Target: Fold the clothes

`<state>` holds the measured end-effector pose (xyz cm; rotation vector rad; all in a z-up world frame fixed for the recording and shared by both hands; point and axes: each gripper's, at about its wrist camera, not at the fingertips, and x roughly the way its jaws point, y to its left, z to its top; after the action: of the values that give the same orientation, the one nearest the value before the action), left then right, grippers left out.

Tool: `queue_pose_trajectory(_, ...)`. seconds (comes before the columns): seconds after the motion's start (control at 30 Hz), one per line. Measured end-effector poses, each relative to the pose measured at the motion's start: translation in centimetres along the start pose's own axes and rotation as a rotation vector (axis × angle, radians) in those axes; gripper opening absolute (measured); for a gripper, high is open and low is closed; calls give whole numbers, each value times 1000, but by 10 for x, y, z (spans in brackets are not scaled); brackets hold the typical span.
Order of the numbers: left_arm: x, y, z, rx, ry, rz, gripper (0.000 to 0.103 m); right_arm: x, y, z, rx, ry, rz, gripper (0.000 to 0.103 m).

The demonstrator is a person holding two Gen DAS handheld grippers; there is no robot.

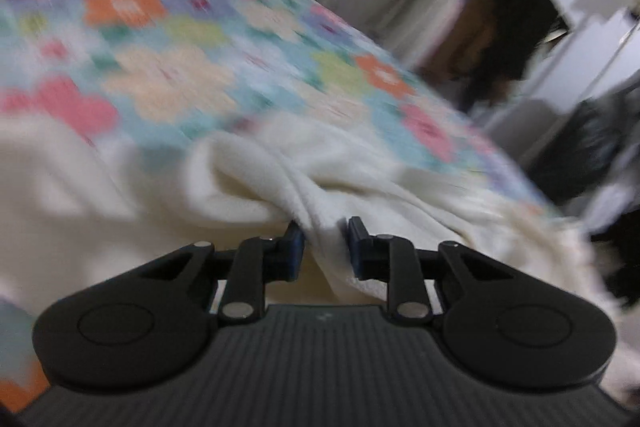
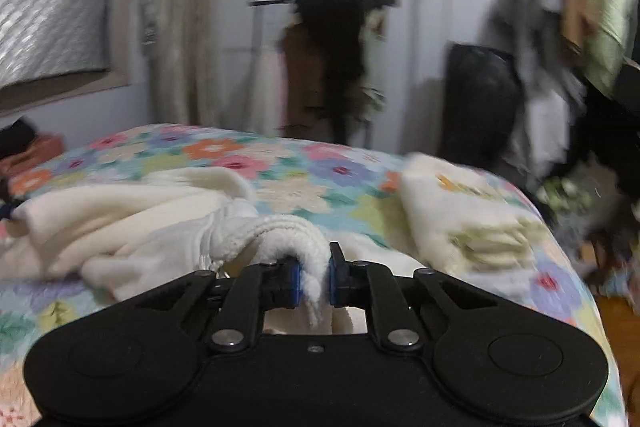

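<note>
Cream fleece garment (image 2: 132,223) is lying crumpled across the flowered bedspread (image 2: 312,179), with a folded patterned cloth (image 2: 464,227) sitting just beside it. Left gripper (image 1: 323,247) is pinching a bunched fold of the fleece; right gripper (image 2: 314,279) is pinching a fluffy edge. Step judged: lifting to spread the garment. Next move is calling for pulling both held points apart until the cloth hangs flat.
</note>
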<state>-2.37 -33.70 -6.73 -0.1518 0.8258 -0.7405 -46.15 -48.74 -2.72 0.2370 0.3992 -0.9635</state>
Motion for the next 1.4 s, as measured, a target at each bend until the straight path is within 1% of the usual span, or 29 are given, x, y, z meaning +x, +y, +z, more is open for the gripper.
queue_pose_trajectory(0.03, 4, 6, 1, -4, 1, 27, 22, 3, -5, -5, 34, 26, 8, 14)
queue_pose_trajectory(0.1, 12, 18, 2, -22, 13, 57, 22, 15, -12, -17, 78, 93, 11, 14)
queue_pose_trajectory(0.17, 12, 30, 3, -34, -10, 90, 22, 25, -16, -25, 100, 133, -2, 14)
queue_pose_trajectory(0.2, 12, 36, 4, -39, -25, 108, 22, 28, -17, -26, 106, 136, 1, 14)
queue_pose_trajectory(0.27, 9, 48, 9, -87, -76, 91, 22, 21, -18, -17, 114, 106, 41, 14)
queue_pose_trajectory(0.3, 3, 55, 11, -125, -86, 64, 22, 15, -19, -10, 117, 80, 65, 13)
queue_pose_trajectory(0.33, -3, 63, 11, -160, -78, 33, 22, 8, -19, -4, 120, 55, 90, 13)
queue_pose_trajectory(0.4, -7, 75, 12, -227, -47, -28, 22, -2, -13, 14, 17, 1, 38, 13)
queue_pose_trajectory(0.43, -10, 79, 11, -235, -26, -49, 22, -6, -11, 22, -42, -33, -8, 13)
queue_pose_trajectory(0.47, -13, 79, 8, -224, 4, -58, 22, -7, -12, 28, -69, -48, -41, 13)
queue_pose_trajectory(0.53, -16, 76, 3, -182, 76, -65, 26, -1, -30, 41, -37, -45, -75, 12)
queue_pose_trajectory(0.6, -17, 66, -4, -134, 135, -98, 38, 21, -53, 45, 13, -5, -112, 12)
queue_pose_trajectory(0.67, -19, 49, -13, -69, 188, -133, 44, 49, -65, 35, -27, 44, -185, 13)
queue_pose_trajectory(0.7, -18, 38, -17, -29, 211, -153, 46, 67, -69, 23, -59, 80, -224, 13)
queue_pose_trajectory(0.73, -18, 28, -22, 8, 233, -172, 47, 84, -74, 11, -80, 140, -242, 13)
queue_pose_trajectory(0.77, -16, 16, -28, 50, 256, -200, 50, 98, -80, -2, -62, 205, -240, 14)
queue_pose_trajectory(0.8, -15, 6, -33, 80, 276, -230, 54, 111, -89, -15, 3, 268, -224, 15)
queue_pose_trajectory(0.83, -14, -4, -40, 106, 296, -261, 55, 121, -97, -23, 73, 331, -197, 15)
queue_pose_trajectory(0.9, -10, -25, -53, 165, 329, -328, 58, 124, -107, -28, 149, 385, -153, 16)
queue_pose_trajectory(0.97, -9, -48, -68, 273, 349, -382, 64, 111, -111, -24, 200, 357, -126, 19)
queue_pose_trajectory(1.03, -13, -69, -82, 406, 354, -410, 65, 95, -114, -17, 234, 321, -95, 23)
queue_pose_trajectory(1.07, -15, -78, -89, 468, 352, -418, 66, 89, -112, -15, 227, 312, -87, 23)
queue_pose_trajectory(1.1, -16, -85, -94, 508, 352, -427, 70, 83, -110, -13, 216, 305, -80, 24)
queue_pose_trajectory(1.13, -15, -90, -99, 534, 354, -439, 71, 79, -109, -11, 198, 298, -78, 26)
queue_pose_trajectory(1.2, -13, -97, -107, 545, 354, -429, 73, 70, -105, -9, 159, 286, -77, 33)
queue_pose_trajectory(1.27, -11, -104, -114, 535, 354, -403, 75, 63, -106, -4, 157, 263, -98, 44)
queue_pose_trajectory(1.33, -5, -110, -120, 505, 343, -367, 79, 61, -110, -2, 200, 264, -109, 45)
queue_pose_trajectory(1.37, -1, -114, -123, 492, 342, -334, 79, 61, -113, -1, 220, 262, -110, 45)
queue_pose_trajectory(1.4, 3, -118, -126, 480, 343, -294, 81, 59, -113, 0, 203, 250, -115, 45)
